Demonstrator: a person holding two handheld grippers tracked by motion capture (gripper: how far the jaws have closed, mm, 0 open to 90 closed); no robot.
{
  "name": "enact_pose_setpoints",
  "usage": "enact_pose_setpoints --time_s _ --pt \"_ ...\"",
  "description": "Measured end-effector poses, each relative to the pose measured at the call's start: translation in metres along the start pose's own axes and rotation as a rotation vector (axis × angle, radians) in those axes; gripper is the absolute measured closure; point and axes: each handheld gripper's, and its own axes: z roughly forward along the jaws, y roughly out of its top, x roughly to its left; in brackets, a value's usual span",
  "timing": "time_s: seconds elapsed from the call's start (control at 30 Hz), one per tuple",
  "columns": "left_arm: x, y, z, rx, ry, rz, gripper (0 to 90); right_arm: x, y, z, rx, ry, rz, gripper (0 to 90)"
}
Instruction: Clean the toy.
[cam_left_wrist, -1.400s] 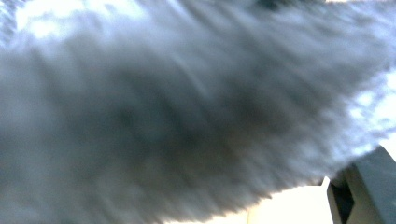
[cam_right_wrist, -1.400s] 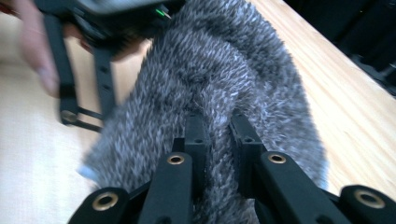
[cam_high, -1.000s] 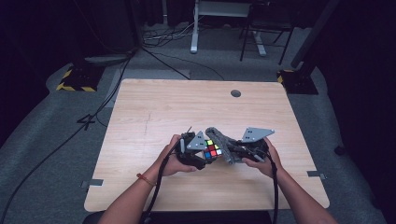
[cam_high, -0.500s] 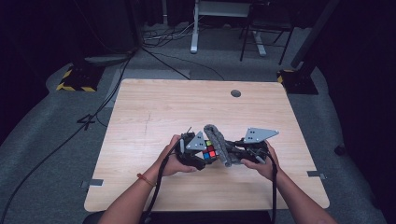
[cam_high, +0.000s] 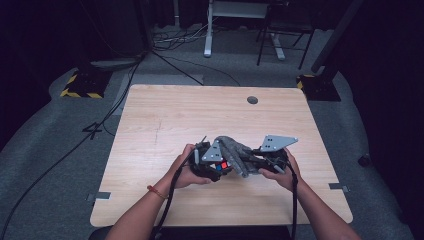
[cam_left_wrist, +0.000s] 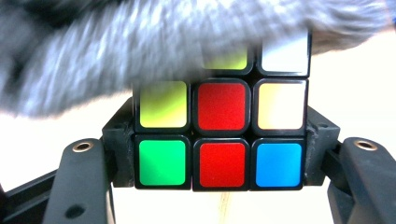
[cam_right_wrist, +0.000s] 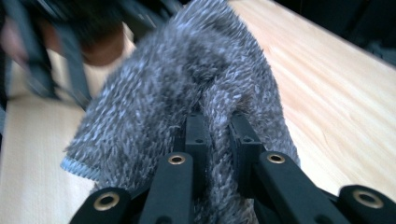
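A Rubik's cube (cam_left_wrist: 219, 135) with red, green, blue, yellow and white squares sits clamped between the jaws of my left gripper (cam_left_wrist: 219, 161). A fuzzy grey cloth (cam_right_wrist: 187, 98) is pinched in my right gripper (cam_right_wrist: 217, 135), and its blurred edge (cam_left_wrist: 140, 46) lies over the cube's top row. From above, the left gripper (cam_high: 216, 165) and right gripper (cam_high: 250, 162) meet at the table's near middle, with the cloth (cam_high: 235, 150) draped over the cube (cam_high: 223, 165) between them.
The light wooden table (cam_high: 165, 115) has bare room on its far half and at both sides. A round cable hole (cam_high: 252, 100) lies near the far edge. Cables, a desk frame and a chair stand on the dark floor beyond.
The grey cloth in my right gripper has slid left over the cube, so less of the cube's coloured face shows from above. Both hands stay near the same spot.
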Motion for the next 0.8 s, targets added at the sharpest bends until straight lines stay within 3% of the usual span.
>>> enact_pose_setpoints --time_s 0.17,0.37,0.5,0.57,0.67,0.7,0.8 --pt "0.0 0.0 -0.005 -0.003 0.013 0.01 33.7 -0.003 -0.009 0.005 0.059 -0.004 -0.003 81.0" --pt "-0.001 0.0 -0.001 0.022 0.018 0.016 33.7 0.007 0.0 0.001 -0.007 0.026 -0.021 81.0" --pt "-0.003 0.0 0.007 0.042 0.013 0.013 33.7 0.015 0.007 0.0 -0.046 0.023 -0.04 81.0" --pt "-0.005 0.001 0.008 0.043 0.013 0.022 33.7 0.016 0.01 0.001 -0.044 0.0 -0.057 80.9" --pt "-0.006 0.002 0.005 0.027 0.011 0.025 33.8 0.011 0.008 0.002 -0.035 -0.021 -0.04 80.9" --pt "-0.006 0.003 0.0 0.017 0.017 0.027 33.8 0.005 0.004 0.003 -0.015 -0.027 -0.011 80.9" --pt "-0.004 0.003 -0.004 0.003 0.023 0.024 33.8 0.0 -0.003 0.005 0.019 -0.027 0.009 81.0"
